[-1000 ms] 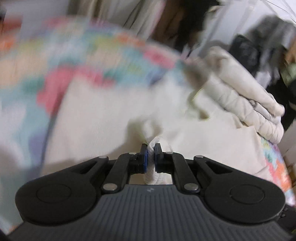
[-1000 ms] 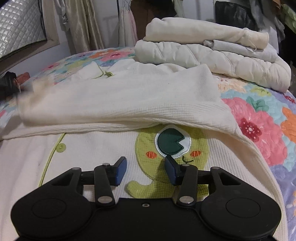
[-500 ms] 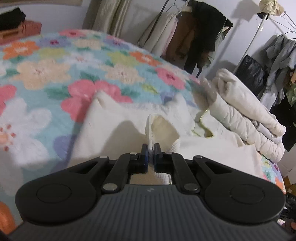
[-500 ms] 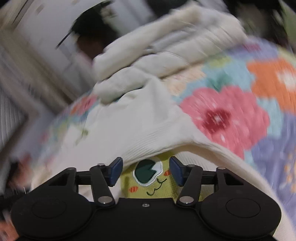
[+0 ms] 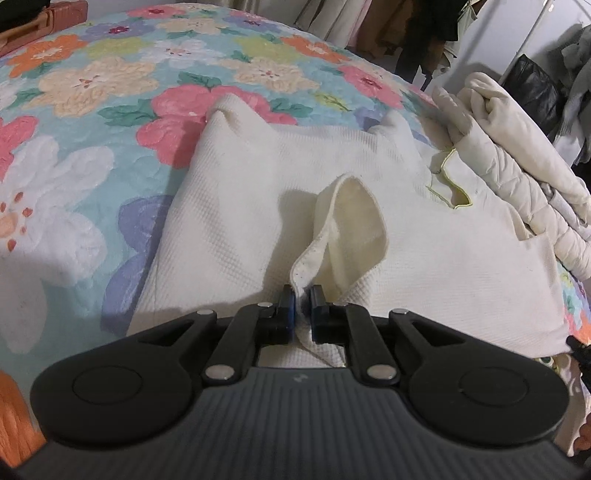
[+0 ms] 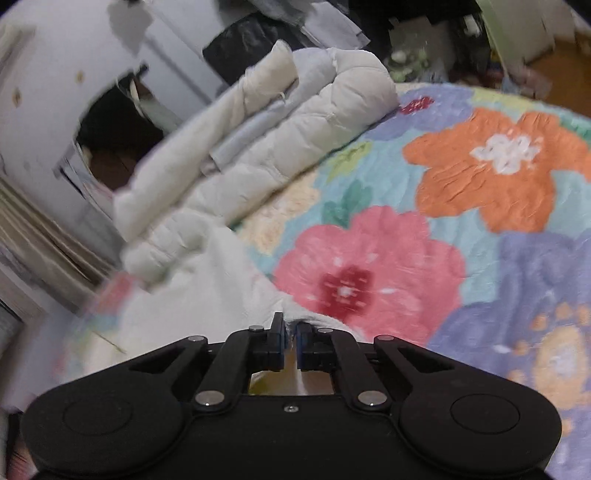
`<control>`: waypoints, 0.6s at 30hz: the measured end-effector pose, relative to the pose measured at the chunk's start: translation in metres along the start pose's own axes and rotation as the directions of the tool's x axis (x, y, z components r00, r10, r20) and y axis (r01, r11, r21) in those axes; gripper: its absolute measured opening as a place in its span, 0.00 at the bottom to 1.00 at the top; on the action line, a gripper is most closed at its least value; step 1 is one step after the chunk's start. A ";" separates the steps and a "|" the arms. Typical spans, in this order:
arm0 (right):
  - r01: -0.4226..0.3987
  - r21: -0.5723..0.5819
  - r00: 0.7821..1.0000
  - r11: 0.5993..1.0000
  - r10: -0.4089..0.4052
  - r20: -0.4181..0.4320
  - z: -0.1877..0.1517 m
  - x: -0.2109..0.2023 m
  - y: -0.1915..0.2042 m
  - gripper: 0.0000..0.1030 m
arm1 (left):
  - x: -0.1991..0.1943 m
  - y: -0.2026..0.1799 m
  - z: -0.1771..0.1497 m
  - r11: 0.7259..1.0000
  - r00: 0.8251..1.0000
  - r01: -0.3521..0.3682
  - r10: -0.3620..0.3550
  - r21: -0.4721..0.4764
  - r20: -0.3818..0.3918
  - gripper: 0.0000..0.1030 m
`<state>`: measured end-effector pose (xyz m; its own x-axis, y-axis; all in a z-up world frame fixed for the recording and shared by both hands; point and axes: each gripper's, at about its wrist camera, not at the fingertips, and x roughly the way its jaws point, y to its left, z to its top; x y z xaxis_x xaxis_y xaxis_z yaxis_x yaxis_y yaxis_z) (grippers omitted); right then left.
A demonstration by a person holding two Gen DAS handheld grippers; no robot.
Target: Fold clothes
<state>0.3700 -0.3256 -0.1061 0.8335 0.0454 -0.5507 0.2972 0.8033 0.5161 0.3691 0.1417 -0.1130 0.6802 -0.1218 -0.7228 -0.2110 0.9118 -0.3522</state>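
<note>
A cream waffle-knit garment (image 5: 258, 206) with lime-green trim lies partly folded on the flowered bed quilt (image 5: 74, 122). My left gripper (image 5: 303, 295) is shut on a raised corner of its hem, which stands up in a loop in front of the fingers. My right gripper (image 6: 291, 332) is shut on another edge of the same garment (image 6: 207, 280) at the quilt's side; the view is motion-blurred. A bit of the garment's green patch shows under the right fingers.
A stack of folded cream and white padded clothes (image 5: 517, 155) sits against the garment's far right edge; it also shows in the right wrist view (image 6: 258, 147). Hanging clothes (image 5: 417, 22) and a black bag (image 5: 535, 85) stand beyond the bed. An orange object (image 5: 14, 417) is at lower left.
My right gripper went from open above the green patch to shut on the garment's edge and swung right. My left gripper, still holding the hem, moved over the folded garment.
</note>
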 end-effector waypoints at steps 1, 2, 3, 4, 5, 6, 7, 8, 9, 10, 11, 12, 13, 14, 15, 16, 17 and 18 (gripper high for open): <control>0.023 -0.047 1.000 0.999 -0.024 -0.007 -0.002 0.003 0.002 0.05 | 0.001 -0.001 0.000 1.000 1.000 -0.001 0.001 -0.003 -0.004 0.08; 0.048 -0.083 0.999 0.995 -0.049 -0.014 -0.004 0.007 0.003 0.03 | 0.001 0.000 0.000 1.000 1.000 0.000 0.000 -0.008 -0.011 0.09; 0.060 -0.085 0.998 0.995 -0.062 -0.020 -0.005 0.010 0.001 0.03 | 0.000 0.000 0.002 1.000 1.000 0.000 -0.001 -0.012 -0.024 0.09; 0.062 -0.070 0.998 0.996 -0.064 -0.023 -0.005 0.010 -0.001 0.03 | -0.002 0.002 0.005 1.000 0.999 0.001 -0.001 -0.017 -0.033 0.09; 0.068 -0.059 0.997 0.996 -0.070 -0.022 -0.003 0.009 -0.002 0.03 | -0.005 0.004 0.009 1.000 0.999 -0.001 0.000 -0.020 -0.039 0.09; 0.083 -0.066 0.996 0.994 -0.084 -0.017 -0.002 0.006 0.002 0.05 | -0.011 0.006 0.012 1.000 1.000 -0.013 0.013 -0.017 -0.018 0.09; 0.102 -0.090 0.995 0.991 -0.104 -0.014 -0.003 0.001 0.007 0.07 | -0.018 0.008 0.015 1.000 1.000 -0.025 0.025 -0.014 0.003 0.09; 0.122 -0.119 0.992 0.985 -0.125 -0.011 -0.005 -0.003 0.011 0.09 | -0.024 0.010 0.019 0.999 0.999 -0.036 0.036 -0.012 0.025 0.10; 0.140 -0.137 0.990 0.981 -0.143 -0.008 -0.008 -0.008 0.015 0.15 | -0.030 0.013 0.023 0.999 0.998 -0.036 0.036 -0.011 0.053 0.12; 0.156 -0.150 0.987 0.976 -0.159 -0.005 -0.011 -0.014 0.018 0.23 | -0.034 0.016 0.028 1.000 0.997 -0.021 0.022 -0.016 0.074 0.23; 0.172 -0.153 0.985 0.973 -0.175 -0.004 -0.014 -0.019 0.021 0.29 | -0.034 0.019 0.032 1.000 0.997 0.007 -0.005 -0.023 0.082 0.42; 0.181 -0.147 0.983 0.972 -0.184 -0.003 -0.015 -0.025 0.023 0.36 | -0.033 0.021 0.035 0.999 0.996 0.044 -0.042 -0.023 0.078 0.49; 0.178 -0.140 0.984 0.974 -0.180 -0.001 -0.017 -0.030 0.024 0.40 | -0.031 0.023 0.038 0.997 0.994 0.078 -0.076 -0.021 0.074 0.54; 0.170 -0.143 0.985 0.975 -0.172 -0.003 -0.019 -0.034 0.026 0.41 | -0.027 0.022 0.039 0.996 0.994 0.093 -0.092 -0.009 0.062 0.56; 0.166 -0.154 0.986 0.974 -0.169 -0.011 -0.021 -0.036 0.028 0.44 | -0.020 0.018 0.037 0.995 0.995 0.096 -0.097 0.015 0.039 0.58; 0.163 -0.167 0.985 0.972 -0.169 -0.021 -0.023 -0.038 0.030 0.46 | -0.014 0.015 0.035 0.994 0.995 0.099 -0.100 0.039 0.015 0.64; 0.159 -0.179 0.985 0.971 -0.167 -0.031 -0.025 -0.038 0.032 0.46 | -0.006 0.011 0.031 0.993 0.995 0.098 -0.097 0.059 -0.010 0.64; 0.154 -0.188 0.986 0.970 -0.164 -0.040 -0.026 -0.039 0.033 0.46 | 0.002 0.008 0.026 0.992 0.995 0.095 -0.093 0.078 -0.031 0.64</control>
<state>0.3354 -0.2849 -0.0847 0.7541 -0.0637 -0.6537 0.3290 0.8980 0.2921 0.3872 0.1587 -0.1013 0.6745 -0.2186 -0.7051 -0.0897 0.9238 -0.3723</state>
